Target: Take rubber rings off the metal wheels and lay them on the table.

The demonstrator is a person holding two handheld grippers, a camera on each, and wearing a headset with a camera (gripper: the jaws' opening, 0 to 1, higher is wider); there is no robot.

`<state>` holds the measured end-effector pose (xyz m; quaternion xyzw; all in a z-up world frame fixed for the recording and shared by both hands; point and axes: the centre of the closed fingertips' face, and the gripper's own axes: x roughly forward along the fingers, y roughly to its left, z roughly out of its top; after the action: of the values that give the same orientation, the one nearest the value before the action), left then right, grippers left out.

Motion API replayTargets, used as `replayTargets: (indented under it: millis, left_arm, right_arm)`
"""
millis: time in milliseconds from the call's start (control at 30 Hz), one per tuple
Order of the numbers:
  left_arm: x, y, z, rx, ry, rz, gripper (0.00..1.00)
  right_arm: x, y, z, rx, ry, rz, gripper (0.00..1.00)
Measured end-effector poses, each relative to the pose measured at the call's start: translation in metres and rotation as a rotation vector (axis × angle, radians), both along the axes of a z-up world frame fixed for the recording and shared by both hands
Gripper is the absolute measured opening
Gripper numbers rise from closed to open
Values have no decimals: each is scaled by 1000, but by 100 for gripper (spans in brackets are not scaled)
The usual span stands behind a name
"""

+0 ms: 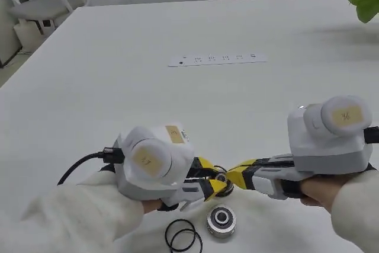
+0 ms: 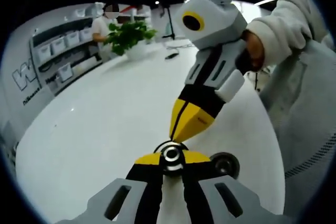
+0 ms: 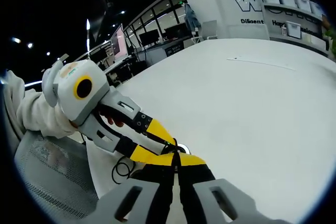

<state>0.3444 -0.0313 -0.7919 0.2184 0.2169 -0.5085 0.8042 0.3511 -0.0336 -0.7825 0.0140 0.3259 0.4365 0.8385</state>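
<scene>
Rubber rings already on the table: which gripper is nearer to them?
Left. The left gripper sits just behind the rubber rings; the right gripper points in from the right, farther off, past the loose metal wheel.

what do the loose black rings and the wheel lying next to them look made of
Loose rings: probably rubber. They are thin, matte black loops with no shine.
Loose wheel: looks like metal, bright silver with glints and a dark centre. Which metal is unclear.

Held clear above the tabletop: one small metal wheel, silver hub, black rim. Lying flat below it: a second wheel, silver, just beside two overlapping black rubber rings.
</scene>
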Motion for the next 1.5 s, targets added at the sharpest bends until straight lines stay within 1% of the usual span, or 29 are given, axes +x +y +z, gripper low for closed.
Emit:
replayTargets:
  millis: [33, 67, 167, 233, 267, 333, 467, 533, 567, 633, 733, 800, 867, 967, 1200, 1367, 1500]
  left_arm:
    - [-1, 1, 2, -4, 22, 15, 14]
    - [-2, 1, 4, -7, 29, 12, 15]
    - [-2, 1, 16, -28, 18, 15, 19]
    - [-1, 2, 21, -38, 24, 19, 22]
    - [-1, 3, 23, -38, 22, 19, 24]
    - [-1, 6, 25, -18, 9, 16, 26]
    - [-1, 15, 28, 14, 9, 28, 30]
    - [0, 18, 31, 15, 5, 32, 35]
    - [-1, 19, 33, 11, 6, 33, 38]
    - [-1, 21, 37, -1, 7, 39, 41]
    - [-1, 26, 38, 16, 0, 53, 42]
    - [-1, 31, 38, 35, -5, 56, 44]
    - [-2, 35, 38, 42, -1, 66, 48]
    - [-2, 41, 42, 33, 4, 88, 51]
    - [1, 57, 45, 31, 11, 154, 59]
    - [-3, 66, 46, 25, 20, 165, 65]
    - [-6, 68, 53, -6, 14, 162, 70]
  right_arm:
    - [0, -1, 0, 1, 3, -4, 0]
    - [1, -2, 0, 3, 5, -6, 0]
    - [2, -3, 0, 5, 8, -15, 0]
    - [3, -4, 1, 5, 8, -20, 0]
    - [3, -5, 1, 6, 7, -21, 0]
    - [3, -5, 2, 7, 6, -24, 0]
    - [2, -6, 6, 13, 0, -30, 0]
    - [3, -7, 9, 16, -5, -33, 0]
    - [3, -8, 9, 17, -9, -34, 0]
    - [4, -10, 12, 16, -19, -38, 0]
    - [7, -14, 17, 28, -28, -52, 0]
    - [9, -15, 21, 39, -31, -62, 0]
    - [11, -16, 23, 46, -35, -69, 0]
    - [11, -17, 29, 62, -40, -79, 0]
    - [13, -18, 39, 91, -55, -89, 0]
    - [11, -15, 44, 108, -59, -87, 0]
    - [10, -13, 49, 122, -60, -84, 0]
